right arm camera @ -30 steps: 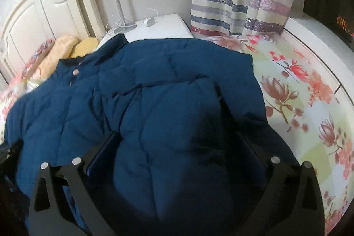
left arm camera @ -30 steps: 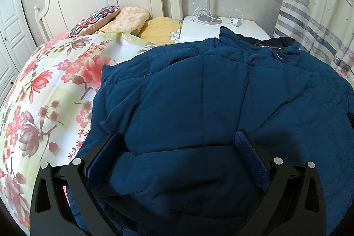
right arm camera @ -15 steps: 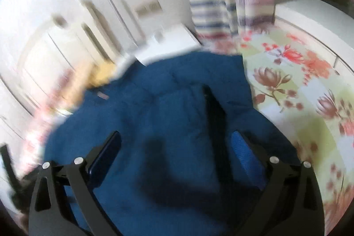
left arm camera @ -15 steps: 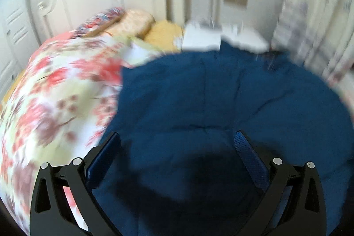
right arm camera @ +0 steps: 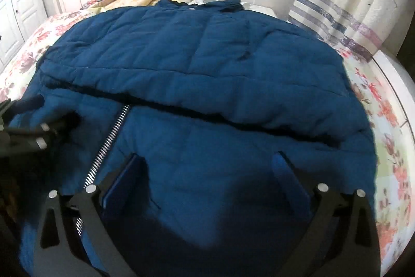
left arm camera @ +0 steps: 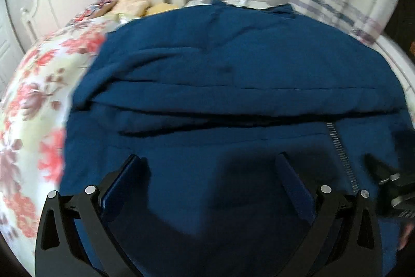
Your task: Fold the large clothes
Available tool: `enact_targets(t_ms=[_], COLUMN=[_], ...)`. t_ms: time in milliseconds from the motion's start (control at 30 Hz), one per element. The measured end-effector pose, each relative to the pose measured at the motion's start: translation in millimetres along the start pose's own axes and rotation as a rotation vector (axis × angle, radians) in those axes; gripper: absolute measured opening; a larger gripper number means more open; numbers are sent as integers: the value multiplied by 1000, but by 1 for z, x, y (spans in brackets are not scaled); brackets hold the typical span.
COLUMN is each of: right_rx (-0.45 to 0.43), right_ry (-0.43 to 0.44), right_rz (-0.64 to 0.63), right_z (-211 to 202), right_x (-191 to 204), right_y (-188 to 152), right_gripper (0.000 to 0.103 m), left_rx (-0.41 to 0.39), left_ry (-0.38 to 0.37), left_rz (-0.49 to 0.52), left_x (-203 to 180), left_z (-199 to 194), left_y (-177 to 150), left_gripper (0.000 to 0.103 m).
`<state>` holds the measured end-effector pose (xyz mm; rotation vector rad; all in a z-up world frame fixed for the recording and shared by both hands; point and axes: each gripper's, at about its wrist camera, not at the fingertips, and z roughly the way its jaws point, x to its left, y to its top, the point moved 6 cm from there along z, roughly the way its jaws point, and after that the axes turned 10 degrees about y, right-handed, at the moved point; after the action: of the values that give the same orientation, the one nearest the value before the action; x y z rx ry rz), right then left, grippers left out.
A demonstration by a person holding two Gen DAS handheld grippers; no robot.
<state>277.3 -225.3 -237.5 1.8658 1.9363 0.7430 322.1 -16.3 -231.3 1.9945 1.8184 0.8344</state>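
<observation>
Above folded jacket [right arm camera: 207, 64]: both grippers, jaws apart.

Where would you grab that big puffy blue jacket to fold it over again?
Probably the near hem of the padded navy-blue quilted jacket, one gripper either side of the silver zipper. The left gripper and right gripper hover there, jaws open. The jacket lies flat on the floral bedspread, collar far, so lifting this edge folds it away.

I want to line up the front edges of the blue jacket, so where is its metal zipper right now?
The silver metal zipper runs diagonally on the dark blue quilted jacket, left of the right gripper in its view, beside the left gripper.
</observation>
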Motion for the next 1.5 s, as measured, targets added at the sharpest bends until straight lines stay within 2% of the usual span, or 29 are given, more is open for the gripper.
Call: enact_targets(t_ms=[67,100,167,200,267,333,367,433,467,533,600,633,667,700,733,800,967,1033,1067,1133,1167,1200,1267,1300,1400,1433,1500], right_rx=[-33,-46,-32,-21,-19,-12,-27,-85,-94,-62,21,58,54,41,48,60,8,22,49,21,24,31,14,-2,-22,-4,36], right_ry=[-25,-71,-145,-95,-47,-90,-86,-5,3,16,50,28,13,34,61,66,8,-11,-20,23,13,-20,-66,-53,57,69,82], right_rz=[69,98,148,202,239,213,204,135,79,-44,-149,-172,-165,-132,-107,-113,-43,-24,-10,18,20,15,6,-6,-142,-216,-274], right_z=[-16,-24,-27,-23,-23,-28,-35,-54,-58,-61,-48,-39,-33,-34,-34,-38,-74,-76,-72,-71,-72,-75,-86,-88,-98,-95,-83], right_x=[-24,-40,-70,-83,-89,-83,-75,-45,-29,4,31,36,35,32,27,23,-11,-28,-37,-42,-43,-42,-34,-24,26,45,63], right_y=[-3,-7,-19,-27,-28,-29,-29,-27,-24,-28,-46,-53,-58,-59,-60,-62,-68,-75,-85,-93,-93,-93,-91,-89,-94,-100,-108], right_gripper=[100,100,100,100,101,100,100,99,99,99,99,99,100,100,100,100,100,100,100,100,100,100,100,100,100,100,100], left_rx=[-20,-21,10,17,41,27,-5,-79,-107,-151,-119,-81,-53,-47,-53,-14,-56,-68,-50,-1,10,15,-9,-50,-127,-135,-122], left_ry=[53,62,-7,-22,-1,61,88,73,59,21,-25,-13,9,20,5,-38,18,69,103,41,33,58,102,96,-18,-32,-53], left_rz=[-53,-105,-242,-260,-224,-171,-143,-90,-69,8,100,141,166,169,149,121,55,36,31,-26,-59,-70,-62,-51,21,59,172], left_x=[24,41,67,71,66,59,53,37,27,1,-29,-41,-47,-49,-47,-39,0,17,28,41,47,51,49,44,6,-7,-43], left_z=[-7,-8,-5,-3,3,0,-8,-33,-46,-65,-65,-54,-46,-40,-41,-36,-62,-66,-61,-56,-54,-54,-62,-75,-109,-115,-113], left_y=[-5,-9,-14,-15,-15,-12,-11,-11,-11,-15,-27,-35,-42,-46,-45,-44,-61,-72,-79,-88,-89,-89,-87,-86,-85,-86,-95], left_gripper=[99,99,98,98,98,98,98,98,98,98,98,98,99,99,99,99,99,99,99,99,99,99,98,98,98,98,98])
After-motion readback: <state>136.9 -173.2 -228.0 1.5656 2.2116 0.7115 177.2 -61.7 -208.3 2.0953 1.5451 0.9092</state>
